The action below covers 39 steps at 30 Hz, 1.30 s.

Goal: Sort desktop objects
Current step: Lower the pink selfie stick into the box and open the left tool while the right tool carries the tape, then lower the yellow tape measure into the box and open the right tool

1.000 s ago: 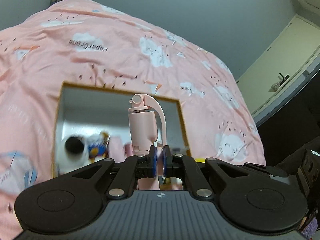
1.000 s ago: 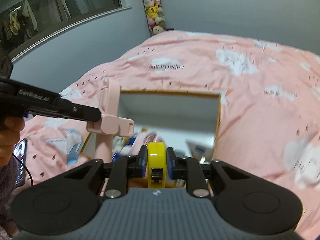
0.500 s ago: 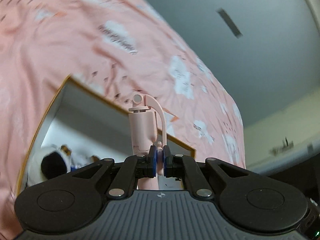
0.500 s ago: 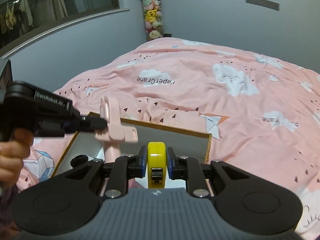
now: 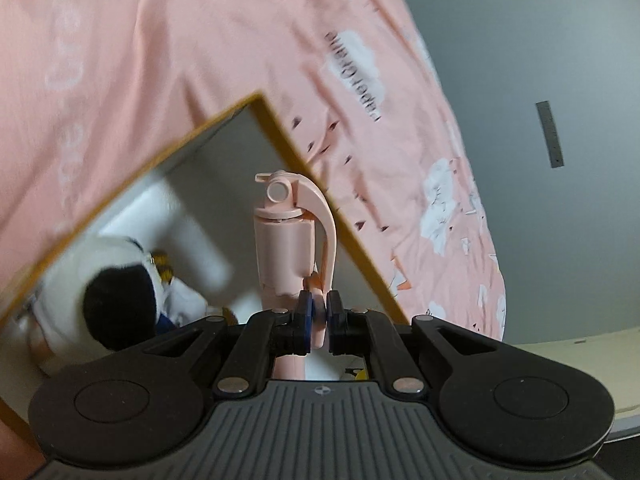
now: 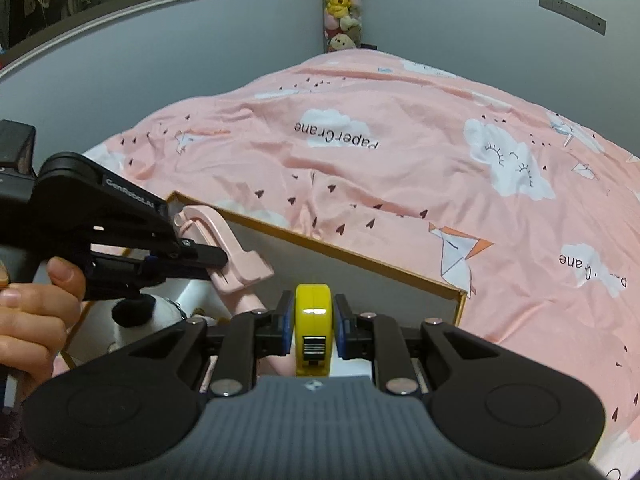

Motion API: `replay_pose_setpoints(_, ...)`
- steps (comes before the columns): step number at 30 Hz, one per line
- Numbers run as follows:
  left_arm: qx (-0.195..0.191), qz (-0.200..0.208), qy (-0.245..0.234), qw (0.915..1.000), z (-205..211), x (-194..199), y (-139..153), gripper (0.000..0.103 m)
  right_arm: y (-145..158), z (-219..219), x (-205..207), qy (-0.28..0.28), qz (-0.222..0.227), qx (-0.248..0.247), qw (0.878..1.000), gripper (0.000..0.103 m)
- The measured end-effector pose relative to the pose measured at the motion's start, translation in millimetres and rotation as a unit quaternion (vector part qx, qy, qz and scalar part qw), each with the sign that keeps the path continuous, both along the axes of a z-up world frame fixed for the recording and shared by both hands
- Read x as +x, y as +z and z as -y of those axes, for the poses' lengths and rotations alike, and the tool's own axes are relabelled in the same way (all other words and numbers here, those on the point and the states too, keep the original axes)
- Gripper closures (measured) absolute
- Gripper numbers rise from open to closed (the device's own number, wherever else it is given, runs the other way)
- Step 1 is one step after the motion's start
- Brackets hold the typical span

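Note:
My left gripper [image 5: 318,312] is shut on a pink phone holder [image 5: 286,240] and holds it over the open box [image 5: 276,124]. From the right wrist view the same holder [image 6: 224,248] is tilted in the left gripper [image 6: 216,258] above the box's left part. My right gripper [image 6: 312,318] is shut on a yellow tape measure [image 6: 313,320] above the box's near side. The box [image 6: 360,258] has an orange rim and white inside. A white and black plush toy [image 5: 108,292] lies in the box.
The box sits on a bed with a pink quilt [image 6: 400,168] printed with clouds. A column of plush toys [image 6: 342,4] stands in the far corner. A grey wall [image 6: 480,40] and a window ledge [image 6: 140,4] lie behind.
The left gripper has rolled and swung left with the phone holder, dropping lower over the box. The right gripper has lifted and pulled back a little with the tape measure.

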<state>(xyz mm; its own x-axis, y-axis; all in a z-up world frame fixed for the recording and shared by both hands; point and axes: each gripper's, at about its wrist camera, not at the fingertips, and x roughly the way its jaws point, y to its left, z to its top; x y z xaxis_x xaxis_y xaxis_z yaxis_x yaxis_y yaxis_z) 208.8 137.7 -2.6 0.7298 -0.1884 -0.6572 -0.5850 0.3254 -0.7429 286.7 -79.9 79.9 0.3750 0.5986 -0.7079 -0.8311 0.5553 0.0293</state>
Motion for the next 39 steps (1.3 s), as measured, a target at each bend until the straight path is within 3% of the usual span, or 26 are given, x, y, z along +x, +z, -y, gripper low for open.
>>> replay_pose_setpoints(8,-0.043,-0.024,0.034,0.9982,-2.5,10.5,-33.4,0.096,-17.2,-0.8,7.2,-0.004,-0.013,-0.016,1.0,0.082)
replay_pose_setpoints(13,-0.014,0.003,0.032,0.9994,-3.0,12.5,-27.8,0.096,-23.4,-5.2,6.3,0.006,-0.016,-0.027,0.999,0.082)
replay_pose_setpoints(17,-0.009,-0.007,0.009,0.9999,-5.9,17.0,-24.8,0.096,-27.1,-9.7,6.2,0.018,-0.031,-0.034,0.999,0.082)
replay_pose_setpoints(25,0.073,-0.036,-0.069,0.9943,-4.5,11.7,-0.8,0.096,-42.3,-22.2,27.1,0.048,-0.062,-0.099,0.992,0.082)
replay_pose_setpoints(30,0.119,-0.044,-0.103,0.9866,2.9,-2.8,11.5,0.095,-57.4,-33.3,44.1,0.032,-0.083,-0.151,0.985,0.082)
replay_pose_setpoints(35,0.156,-0.049,-0.133,0.9776,10.0,-17.4,18.6,0.095,-71.3,-38.6,50.4,0.019,-0.134,-0.161,0.978,0.082)
replay_pose_setpoints(39,0.178,-0.051,-0.151,0.971,14.9,-19.9,18.9,0.095,-71.7,-43.8,46.8,0.016,-0.135,-0.169,0.976,0.082)
